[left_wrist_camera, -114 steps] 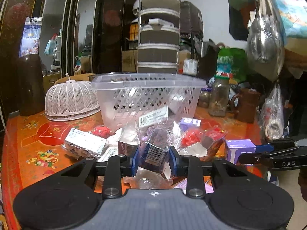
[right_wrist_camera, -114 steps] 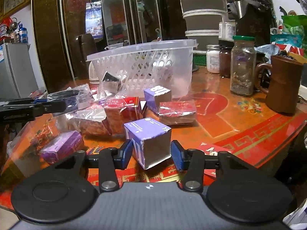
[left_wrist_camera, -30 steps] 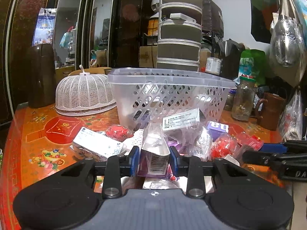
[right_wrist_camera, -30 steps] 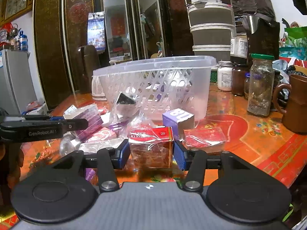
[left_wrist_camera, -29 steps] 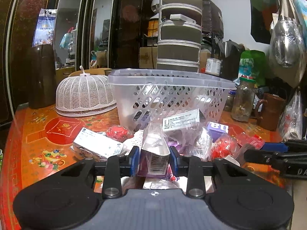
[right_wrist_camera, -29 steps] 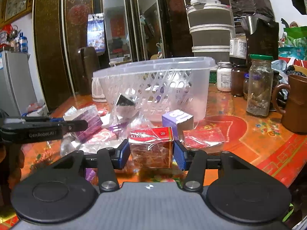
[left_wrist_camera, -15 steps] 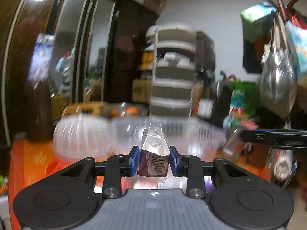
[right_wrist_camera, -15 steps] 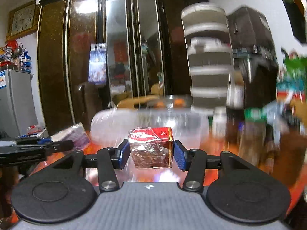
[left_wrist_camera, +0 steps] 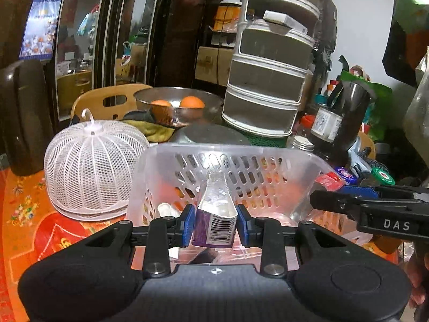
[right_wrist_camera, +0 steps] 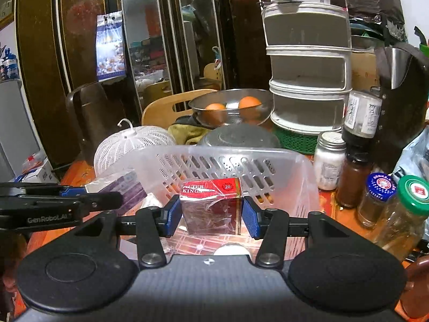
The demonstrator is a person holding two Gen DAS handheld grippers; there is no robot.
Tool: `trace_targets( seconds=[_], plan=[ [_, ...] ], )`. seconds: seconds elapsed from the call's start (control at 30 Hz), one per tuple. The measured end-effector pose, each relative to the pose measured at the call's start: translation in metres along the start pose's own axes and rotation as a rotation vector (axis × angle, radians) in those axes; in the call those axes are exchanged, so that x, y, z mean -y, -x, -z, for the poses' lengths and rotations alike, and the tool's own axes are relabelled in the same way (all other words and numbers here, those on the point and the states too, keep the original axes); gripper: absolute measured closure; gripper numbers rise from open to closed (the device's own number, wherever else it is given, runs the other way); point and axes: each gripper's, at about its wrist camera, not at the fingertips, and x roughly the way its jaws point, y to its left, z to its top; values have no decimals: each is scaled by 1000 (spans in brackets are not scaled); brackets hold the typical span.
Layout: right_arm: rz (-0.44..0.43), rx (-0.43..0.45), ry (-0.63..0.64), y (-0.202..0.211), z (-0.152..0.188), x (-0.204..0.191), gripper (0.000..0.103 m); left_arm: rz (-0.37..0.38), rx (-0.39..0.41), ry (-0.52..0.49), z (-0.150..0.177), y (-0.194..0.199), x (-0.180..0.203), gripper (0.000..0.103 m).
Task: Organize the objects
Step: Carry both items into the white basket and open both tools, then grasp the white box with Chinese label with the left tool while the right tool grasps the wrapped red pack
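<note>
Left gripper pinches a purple packet in clear wrap, barcode facing the camera, blue pads tight on both sides. It hangs over the open top of the clear plastic basket, not yet let go. Right gripper pinches a red cigarette pack, also in wrap, and holds it over the same basket from the other side. Each gripper shows at the edge of the other's view, so both hang close together above the basket.

Progress, as a judgement: mid-task. Two items are up and over the basket, neither dropped. Inside the basket something pale lies on the floor near the left wall, and a white rounded thing shows low in the right wrist view; too unclear to name or count. What remains on the desk in front of the basket cannot be seen from here. Next step is likely lowering and releasing both.

Counts: two grippers, two held items, one basket. One white mesh food cover just left of the basket. One metal bowl behind it with two oranges visible. Roughly five jars right of the basket in the right wrist view.
</note>
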Motion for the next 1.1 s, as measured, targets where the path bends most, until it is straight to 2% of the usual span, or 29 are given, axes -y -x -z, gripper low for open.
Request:
trace_targets(
  seconds=[0.1, 0.13, 0.2, 0.23, 0.27, 0.37, 0.4, 0.43, 0.47, 0.5, 0.6, 0.67, 0.77, 0.87, 0.93, 1.1],
  plan=[
    [2, -18, 11, -4, 3, -3, 50, -21, -8, -15, 5, -9, -2, 64],
    [6, -10, 15, -3, 4, -4, 49, -25, -3, -12, 6, -10, -4, 58],
    [19, 9, 33, 4, 5, -8, 46, -9, 7, 2, 8, -8, -7, 54],
    [20, 16, 42, 9, 4, -10, 34, -4, 19, 10, 8, -4, -9, 46],
    [26, 32, 46, 14, 3, -11, 24, -1, 30, 15, 8, 0, -10, 43],
    [9, 90, 39, 45, 6, -11, 19, 22, 110, 17, 13, 33, -12, 41],
    [0, 110, 31, 56, 9, -10, 16, 41, 142, 13, 18, 48, -12, 35],
    [-4, 134, 27, 70, 16, -7, 7, 51, 168, 0, 26, 62, -11, 27],
    [2, 161, 28, 86, 27, -4, 0, 52, 191, -19, 39, 79, -11, 24],
    [9, 182, 29, 98, 38, -1, 0, 47, 213, -33, 54, 94, -12, 19],
    [56, 161, 11, 115, 81, 14, 0, 19, 207, -30, 104, 120, -21, 19],
    [68, 113, -37, 110, 110, 25, 0, 1, 162, 7, 135, 125, -33, 19],
    [87, 38, -65, 95, 144, 31, 0, -28, 109, 27, 163, 122, -45, 22],
    [83, 1, -61, 83, 156, 25, 0, -41, 70, 19, 172, 114, -49, 24],
    [89, -15, -43, 76, 160, 21, 0, -32, 39, 5, 173, 108, -46, 31],
    [118, -42, -33, 64, 159, 18, 5, -6, 0, -12, 176, 94, -42, 42]
  ],
)
